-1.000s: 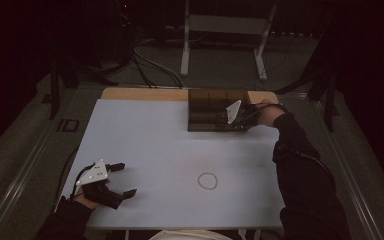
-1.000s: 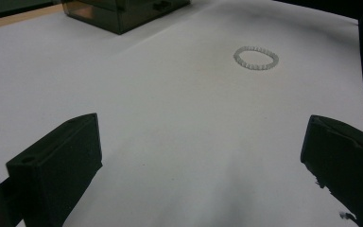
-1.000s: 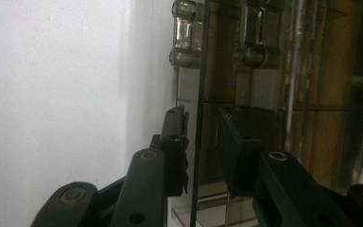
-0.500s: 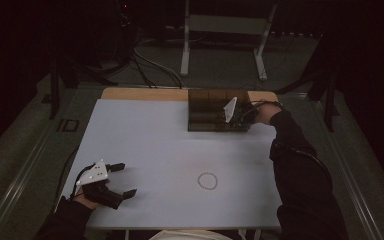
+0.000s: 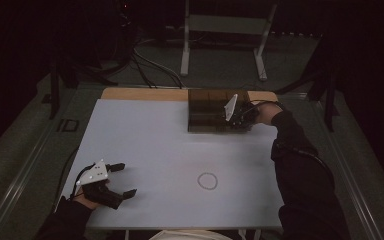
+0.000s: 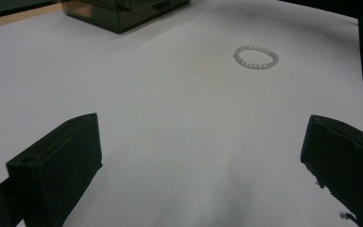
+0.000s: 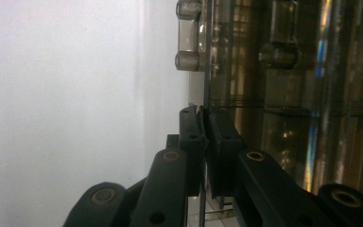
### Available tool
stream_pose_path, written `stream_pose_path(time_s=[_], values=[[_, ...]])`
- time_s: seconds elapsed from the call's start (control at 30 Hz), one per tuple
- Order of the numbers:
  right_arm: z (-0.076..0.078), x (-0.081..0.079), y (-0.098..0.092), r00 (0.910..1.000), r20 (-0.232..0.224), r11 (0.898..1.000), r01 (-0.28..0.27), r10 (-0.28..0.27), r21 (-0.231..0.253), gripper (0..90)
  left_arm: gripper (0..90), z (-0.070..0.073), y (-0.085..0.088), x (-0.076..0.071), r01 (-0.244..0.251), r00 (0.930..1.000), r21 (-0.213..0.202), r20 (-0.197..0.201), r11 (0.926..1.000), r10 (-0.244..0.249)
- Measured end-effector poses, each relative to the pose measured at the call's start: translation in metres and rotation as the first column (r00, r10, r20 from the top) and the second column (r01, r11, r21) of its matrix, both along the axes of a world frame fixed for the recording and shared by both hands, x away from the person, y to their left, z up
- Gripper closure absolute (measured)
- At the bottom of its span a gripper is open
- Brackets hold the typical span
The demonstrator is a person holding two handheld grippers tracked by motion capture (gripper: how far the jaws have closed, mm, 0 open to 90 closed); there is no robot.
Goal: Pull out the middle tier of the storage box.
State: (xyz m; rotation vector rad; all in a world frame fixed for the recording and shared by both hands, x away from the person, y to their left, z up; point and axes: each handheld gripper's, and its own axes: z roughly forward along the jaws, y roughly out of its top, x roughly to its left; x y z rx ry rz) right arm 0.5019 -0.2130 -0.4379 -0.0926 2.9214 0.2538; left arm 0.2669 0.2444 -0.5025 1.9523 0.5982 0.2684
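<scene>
A dark see-through drawer box (image 5: pixel 207 107) stands at the table's far edge. At its front right, my right gripper (image 5: pixel 237 119) has just been closing. In the right gripper view its jaws (image 7: pixel 202 118) are pinched together on a thin clear drawer handle on the box front (image 7: pixel 283 94). Another clear handle (image 7: pixel 187 38) shows farther along. A ring-shaped bead bracelet (image 5: pixel 207 180) lies flat on the white table, clear of both grippers. My left gripper (image 5: pixel 126 179) rests open near the front left corner. Its jaws (image 6: pixel 202 127) stand wide apart with nothing between them, and the bracelet (image 6: pixel 256 56) lies beyond them.
The white tabletop (image 5: pixel 145 140) has a bare wooden strip (image 5: pixel 140 94) along the back. The box (image 6: pixel 118 12) is the one tall thing on it. Stand legs (image 5: pixel 185 55) and cables lie on the dark floor behind the table.
</scene>
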Motion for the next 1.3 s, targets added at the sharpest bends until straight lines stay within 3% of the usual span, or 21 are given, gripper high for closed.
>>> stream_pose_path(time_s=[0.8, 1.3], values=[[-0.002, -0.018, -0.002, 0.998, -0.062, 1.0, -0.011, 0.013, 0.026, 88.0, 1.0, 0.0, 0.0, 0.0, -0.001, 1.0, 0.001, 0.0, 1.0, 0.001], [-0.002, -0.028, -0.004, 0.9972, -0.069, 0.999, -0.028, 0.03, 0.02, 88.2, 1.0, 0.0, -0.001, 0.0, 0.001, 1.0, 0.01, -0.001, 1.0, -0.001]])
